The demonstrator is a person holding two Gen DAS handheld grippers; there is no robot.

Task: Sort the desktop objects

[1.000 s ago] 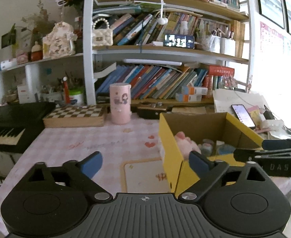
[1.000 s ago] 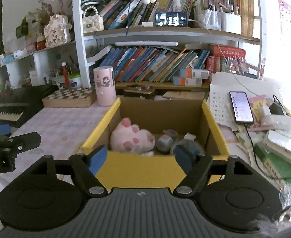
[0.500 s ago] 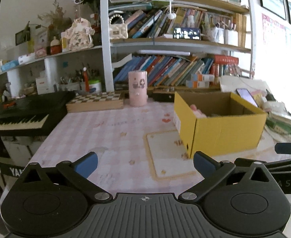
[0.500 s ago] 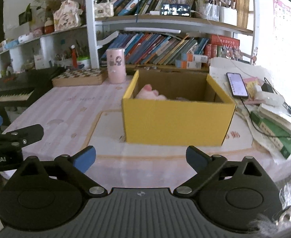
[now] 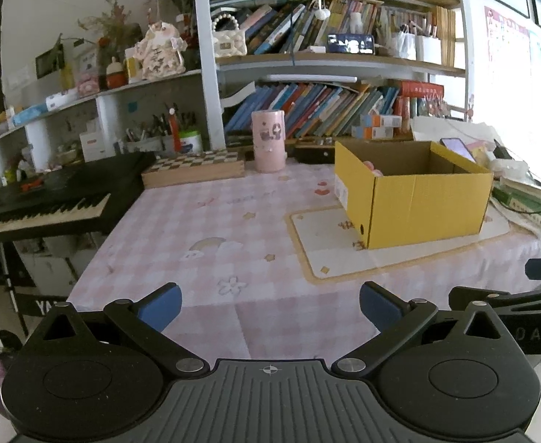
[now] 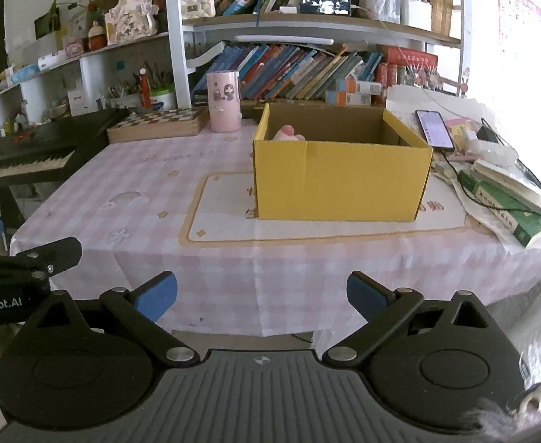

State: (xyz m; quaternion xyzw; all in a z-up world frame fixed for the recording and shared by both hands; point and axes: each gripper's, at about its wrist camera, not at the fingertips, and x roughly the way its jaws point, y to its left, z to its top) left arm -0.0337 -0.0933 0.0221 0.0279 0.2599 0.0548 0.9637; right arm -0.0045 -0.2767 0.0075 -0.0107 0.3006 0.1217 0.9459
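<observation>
- Left wrist view: left gripper (image 5: 268,304) has its fingers apart, empty; the open yellow cardboard box (image 5: 414,199) sits at two o'clock on the pink checked worktop (image 5: 204,221).
- Right wrist view: right gripper (image 6: 261,295) has its fingers apart, empty; a soft pink plush toy (image 6: 287,133) lies inside the box at twelve o'clock, probably light and squashy, best pinched across its body.

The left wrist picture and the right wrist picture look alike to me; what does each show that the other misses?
Only the left wrist view shows the yellow box's left side wall and the right gripper poking in at its right edge. Only the right wrist view shows the box front square on, the whole green book, and the left gripper at its left edge. Both show the pink cup, the chessboard, the keyboard, the phone, and a pink toy peeking over the box rim.
</observation>
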